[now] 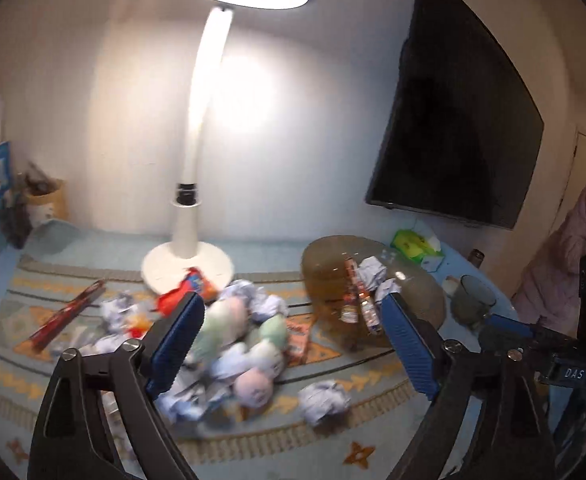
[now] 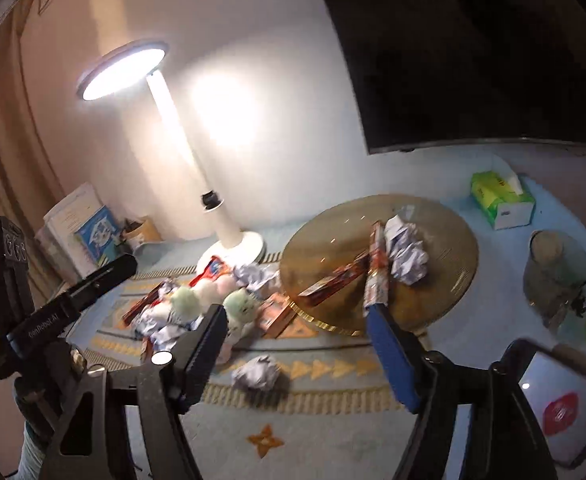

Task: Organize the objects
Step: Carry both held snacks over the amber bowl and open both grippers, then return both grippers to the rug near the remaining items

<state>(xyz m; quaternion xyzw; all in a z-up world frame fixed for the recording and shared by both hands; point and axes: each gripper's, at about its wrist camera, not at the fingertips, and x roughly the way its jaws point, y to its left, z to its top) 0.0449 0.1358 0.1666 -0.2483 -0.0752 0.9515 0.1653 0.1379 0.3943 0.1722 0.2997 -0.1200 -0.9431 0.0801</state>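
A pile of pastel plush toys [image 1: 249, 340], crumpled paper balls [image 1: 325, 398] and red snack wrappers [image 1: 191, 286] lies on a patterned mat. My left gripper [image 1: 293, 344] is open and empty, raised above the pile. A brown glass bowl [image 1: 417, 300] to the right holds red wrappers [image 1: 359, 300] and paper balls [image 1: 373, 270]. In the right wrist view my right gripper [image 2: 297, 356] is open and empty, in front of the bowl [image 2: 445, 240]; the pile [image 2: 189, 300] is to its left and one paper ball [image 2: 257, 372] lies just ahead.
A lit white desk lamp [image 1: 187, 256] stands behind the pile. A green tissue box [image 2: 501, 196], a glass cup [image 2: 557, 276] and a phone [image 2: 565, 404] sit at the right. A dark TV [image 1: 453, 112] hangs on the wall. Books [image 2: 93, 236] stand at the left.
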